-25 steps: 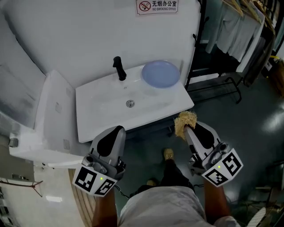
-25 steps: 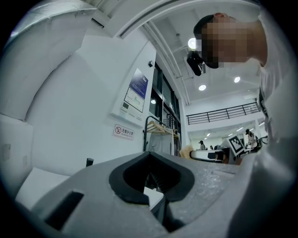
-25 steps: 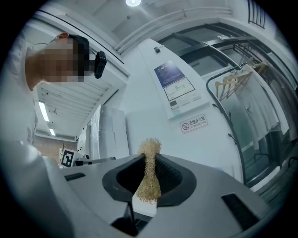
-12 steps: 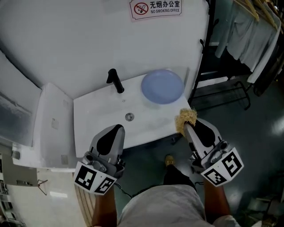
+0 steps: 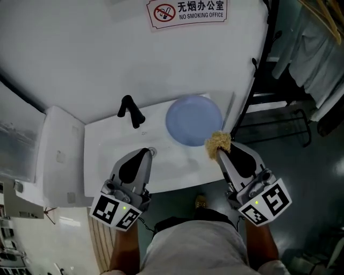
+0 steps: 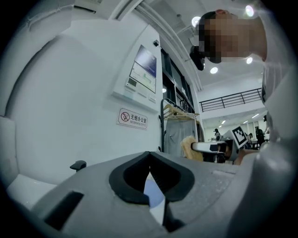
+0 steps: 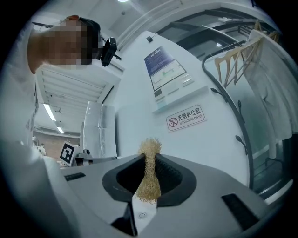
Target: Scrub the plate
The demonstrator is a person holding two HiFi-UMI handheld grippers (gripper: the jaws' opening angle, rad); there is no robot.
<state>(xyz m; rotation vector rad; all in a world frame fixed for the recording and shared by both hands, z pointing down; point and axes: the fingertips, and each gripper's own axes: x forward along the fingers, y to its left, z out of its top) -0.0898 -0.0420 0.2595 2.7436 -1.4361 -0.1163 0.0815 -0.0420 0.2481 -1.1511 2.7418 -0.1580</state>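
Note:
A pale blue plate (image 5: 193, 120) lies on the right end of a white sink counter (image 5: 107, 145). My right gripper (image 5: 219, 150) is shut on a tan fibrous scrubber (image 5: 218, 143), which hangs at the plate's near right rim; in the right gripper view the scrubber (image 7: 149, 172) is pinched between the jaws. My left gripper (image 5: 141, 156) is shut and holds nothing, hovering over the basin near the drain (image 5: 152, 151). A sliver of the plate (image 6: 153, 190) shows past its closed jaws, and the scrubber (image 6: 188, 146) shows to the right.
A black faucet (image 5: 130, 111) stands at the back of the basin. A white wall with a no-smoking sign (image 5: 187, 11) rises behind. A white cabinet (image 5: 54, 161) sits left. A black clothes rack with garments (image 5: 317, 64) stands right, over dark floor.
Both grippers have come forward over the sink counter. The scrubber, which was short of the counter's front edge, now sits at the plate's rim.

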